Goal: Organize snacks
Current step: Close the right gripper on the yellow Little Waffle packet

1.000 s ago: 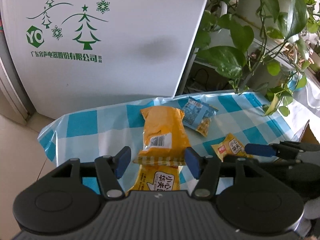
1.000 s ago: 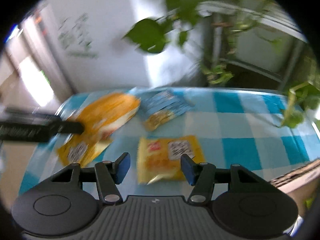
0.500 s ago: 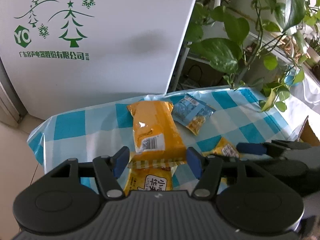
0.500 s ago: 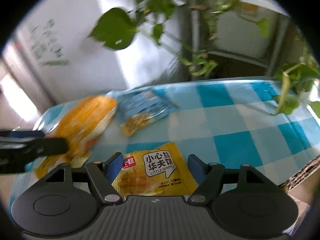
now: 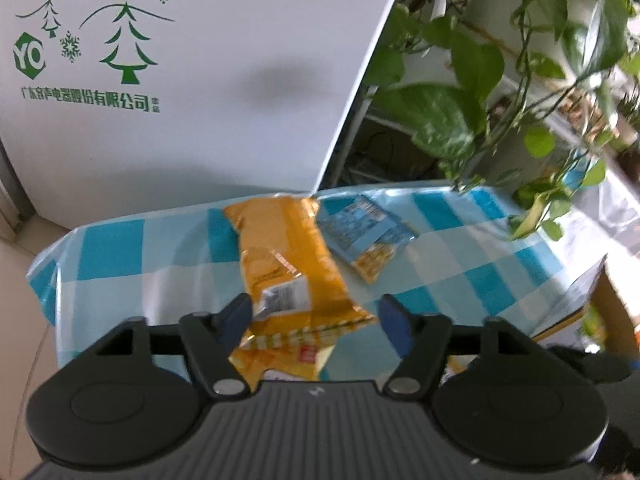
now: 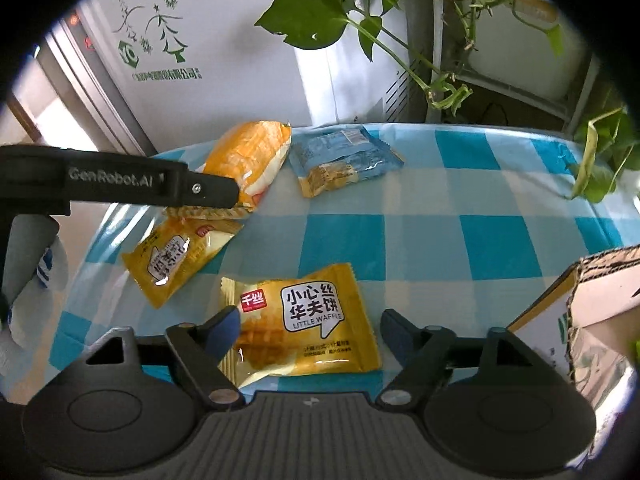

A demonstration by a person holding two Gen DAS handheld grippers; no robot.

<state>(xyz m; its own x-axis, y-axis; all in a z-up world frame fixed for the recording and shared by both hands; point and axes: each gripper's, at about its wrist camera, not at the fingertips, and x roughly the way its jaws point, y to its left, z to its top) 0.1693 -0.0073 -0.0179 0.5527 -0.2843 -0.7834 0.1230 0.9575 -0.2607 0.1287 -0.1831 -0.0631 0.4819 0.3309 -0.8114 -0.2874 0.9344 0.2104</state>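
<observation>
the waffle packet [image 6: 308, 320] lies flat on the checked counter [image 6: 420, 240], between my right fingers [image 6: 310, 330], which are opening and grip nothing. it looks light, crinkly and slippery; i'd pinch its sealed side edges. my left fingers [image 5: 316, 320], tilted down, are opening around the big orange bag [image 5: 288, 256].

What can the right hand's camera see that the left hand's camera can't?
Only the right wrist view shows the whole front of the Little Waffle packet, lying between the right gripper as its jaws open. It also shows the left gripper from the side.

Only the left wrist view looks along the left gripper, jaws opening around the big orange bag's crimped end.

Both show the orange bag, the blue packet, the checked tablecloth and the cardboard box.
</observation>
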